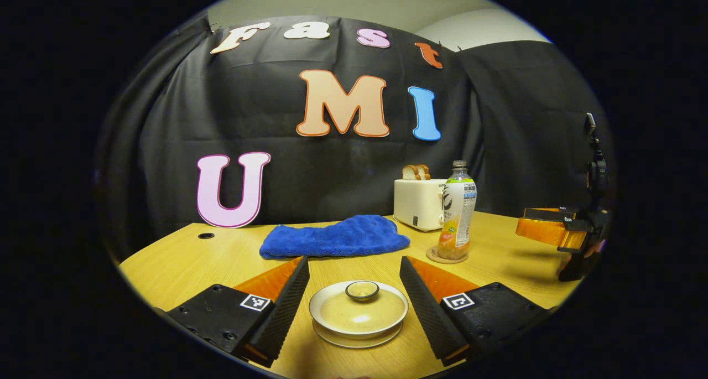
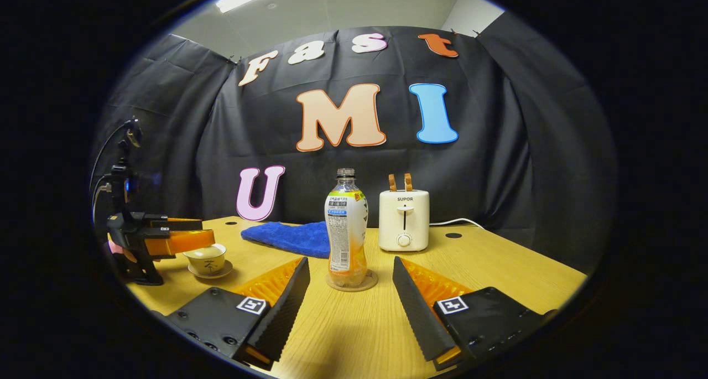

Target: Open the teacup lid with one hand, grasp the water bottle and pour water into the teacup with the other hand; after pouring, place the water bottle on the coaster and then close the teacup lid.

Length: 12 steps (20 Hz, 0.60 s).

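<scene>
Shown wide apart: fingers of left gripper (image 1: 354, 299), straddling lidded teacup (image 1: 358, 311) on its saucer (image 1: 357, 340) at near table (image 1: 182, 263) edge, neither finger touching it. Likewise spread: fingers of right gripper (image 2: 351, 293), aimed at water bottle (image 2: 346, 229), gripping nothing. Judged at the very start: lid (image 1: 359, 307) seated on cup, small knob (image 1: 362, 290) up, unlifted; bottle ungrasped, upright on round coaster (image 2: 352, 282), uncapped as far as could be told. Left to do: lifting, pouring, returning, closing. Cup pale, glazed, shallow; bottle clear, labelled, lower part filled with orange liquid. Farther off: blue cloth (image 1: 337, 236) left, cream toaster (image 2: 404, 219) holding bread slices right of bottle.
</scene>
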Motion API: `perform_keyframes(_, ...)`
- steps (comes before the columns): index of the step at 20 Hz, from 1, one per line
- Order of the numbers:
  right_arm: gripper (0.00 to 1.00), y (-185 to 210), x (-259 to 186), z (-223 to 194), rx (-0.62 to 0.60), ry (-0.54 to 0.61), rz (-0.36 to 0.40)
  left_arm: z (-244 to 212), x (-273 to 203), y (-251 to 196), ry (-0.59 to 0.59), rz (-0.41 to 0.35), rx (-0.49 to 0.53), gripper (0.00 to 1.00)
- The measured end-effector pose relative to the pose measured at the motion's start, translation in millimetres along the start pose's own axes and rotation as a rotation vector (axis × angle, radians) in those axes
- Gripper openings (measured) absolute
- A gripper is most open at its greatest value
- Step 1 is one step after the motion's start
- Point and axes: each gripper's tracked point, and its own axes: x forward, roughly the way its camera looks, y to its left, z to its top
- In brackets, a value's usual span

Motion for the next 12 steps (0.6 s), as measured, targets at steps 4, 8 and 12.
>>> perform_keyframes(4, 0.93, -0.8, -0.3, -0.3, 0.0, -0.001, -0.005, 3.3, -23.9, 12.0, -0.028, 0.056, -0.001, 0.96)
perform_keyframes(8, 0.97, -1.1, -0.8, 0.1, -0.001, -0.003, -0.007, 2.6, -43.3, 42.2, -0.027, 0.181, 0.001, 0.96)
perform_keyframes(12, 0.95, -3.3, -0.4, 0.2, -0.001, -0.004, -0.017, 2.4, -50.2, 54.2, -0.023, 0.259, 0.001, 0.96)
